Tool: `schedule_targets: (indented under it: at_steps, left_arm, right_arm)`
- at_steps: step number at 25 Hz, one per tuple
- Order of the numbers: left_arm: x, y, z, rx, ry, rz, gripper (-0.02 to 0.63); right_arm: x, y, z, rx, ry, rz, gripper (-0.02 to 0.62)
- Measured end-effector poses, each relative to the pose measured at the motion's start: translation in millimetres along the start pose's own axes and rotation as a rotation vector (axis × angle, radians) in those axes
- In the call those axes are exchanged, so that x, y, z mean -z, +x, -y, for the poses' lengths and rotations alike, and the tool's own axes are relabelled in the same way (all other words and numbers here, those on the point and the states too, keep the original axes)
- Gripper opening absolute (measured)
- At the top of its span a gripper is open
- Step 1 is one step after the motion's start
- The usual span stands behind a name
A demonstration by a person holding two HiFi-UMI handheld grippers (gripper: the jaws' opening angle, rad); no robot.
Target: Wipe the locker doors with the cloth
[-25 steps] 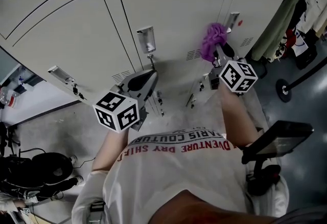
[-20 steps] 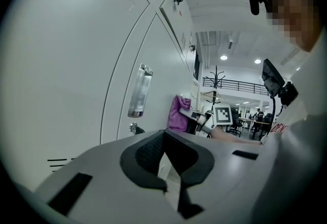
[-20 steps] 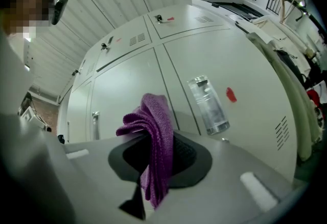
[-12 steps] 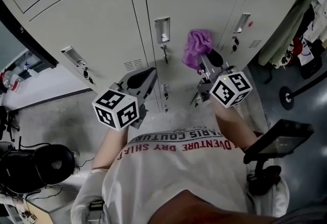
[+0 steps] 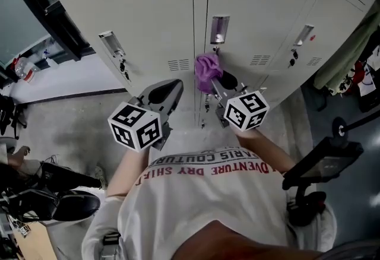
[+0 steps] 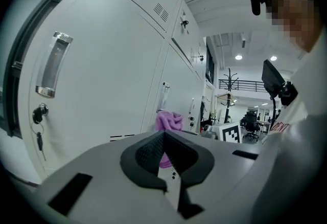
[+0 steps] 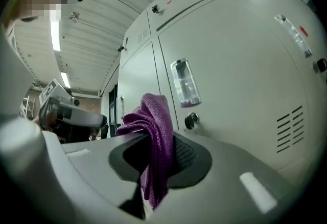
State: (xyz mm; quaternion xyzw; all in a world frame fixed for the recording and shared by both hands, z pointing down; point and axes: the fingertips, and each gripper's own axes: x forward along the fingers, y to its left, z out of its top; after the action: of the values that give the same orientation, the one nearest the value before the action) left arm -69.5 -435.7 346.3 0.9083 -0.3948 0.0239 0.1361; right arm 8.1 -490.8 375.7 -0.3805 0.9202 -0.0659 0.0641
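Note:
Pale grey locker doors [image 5: 142, 9] fill the top of the head view. My right gripper [image 5: 218, 82] is shut on a purple cloth [image 5: 208, 70], which is bunched against the middle door just below its recessed handle [image 5: 219, 29]. In the right gripper view the cloth [image 7: 153, 115] hangs out between the jaws of that gripper [image 7: 159, 141], close to the door's key lock [image 7: 190, 120]. My left gripper [image 5: 168, 91] is held lower and to the left, off the doors. Its jaws are closed with nothing in them [image 6: 163, 136]. The cloth [image 6: 168, 120] shows beyond them.
The left locker door [image 6: 112, 80] has a handle [image 6: 52, 64] and keys [image 6: 38, 115] hanging in its lock. Clothes [image 5: 350, 51] hang at the far right. A black device on a stand [image 5: 323, 161] is at my right side, and dark gear [image 5: 53, 193] lies on the floor at left.
My right gripper has carried the cloth leftwards and down across the lockers, from beside the right door's handle to just under the middle door's handle. The left gripper has held still.

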Motion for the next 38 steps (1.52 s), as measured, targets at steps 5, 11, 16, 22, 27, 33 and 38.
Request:
schedule_targets:
  at_steps: [5,11,16,22,27,33,38]
  left_arm:
    - [-8,-27,-8,-0.043,-0.006,0.005,0.0]
    - [-5,-39,-16,-0.077,-0.015,0.007,0.0]
    - [-4,-40,-22,-0.085,-0.031,0.017,0.0]
    - [-4,-31,-21,-0.063,-0.026,0.011,0.0]
    - [1,-10,-11,-0.012,-0.023,-0.005,0.0]
    - [16,21,-1,0.051,-0.014,-0.033,0.0]
    - [19,36,14,0.095,-0.008,-0.052,0.0]
  right_arm:
    - [27,17,14,0.08,0.023,-0.066,0.043]
    - [28,26,32,0.15,0.05,-0.054,0.044]
    - [30,30,37,0.144,0.053,-0.058,0.044]
    - [30,25,49,0.172,0.04,-0.06,0.044]
    - [31,9,71,0.223,0.006,-0.069,0.044]
    - [32,-21,120,0.31,0.02,-0.03,0.044]
    - [20,-48,150,0.374,-0.036,-0.022,0.044]
